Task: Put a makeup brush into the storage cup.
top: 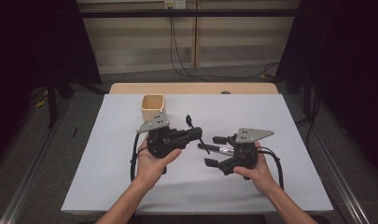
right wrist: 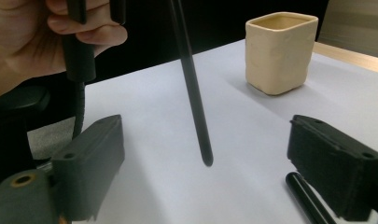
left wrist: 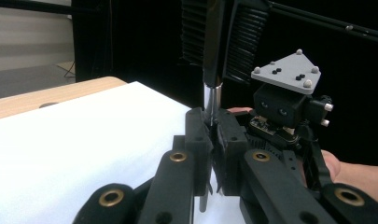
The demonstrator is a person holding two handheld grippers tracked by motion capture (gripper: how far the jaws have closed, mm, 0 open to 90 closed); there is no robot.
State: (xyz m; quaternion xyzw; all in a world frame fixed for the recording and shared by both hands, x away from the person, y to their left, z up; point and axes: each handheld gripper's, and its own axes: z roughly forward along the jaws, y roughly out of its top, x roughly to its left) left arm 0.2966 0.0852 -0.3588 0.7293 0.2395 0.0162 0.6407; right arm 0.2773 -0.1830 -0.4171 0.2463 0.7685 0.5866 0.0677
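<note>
L gripper is clamped on a thin black pen — in the left gripper view the pads press on it from both sides, the pen running up between them, with a silver section just above the pads. In the high view its free end sticks out past the jaws toward the R gripper. R gripper's jaws stand wide apart, nothing between the pads; in the right gripper view the pen hangs slanted in the gap between them, tip just above the white sheet, touching neither jaw. A second dark pen lies on the sheet by the R jaw. Cream cup stands upright at the far side, just behind the L gripper, apart from both.
</note>
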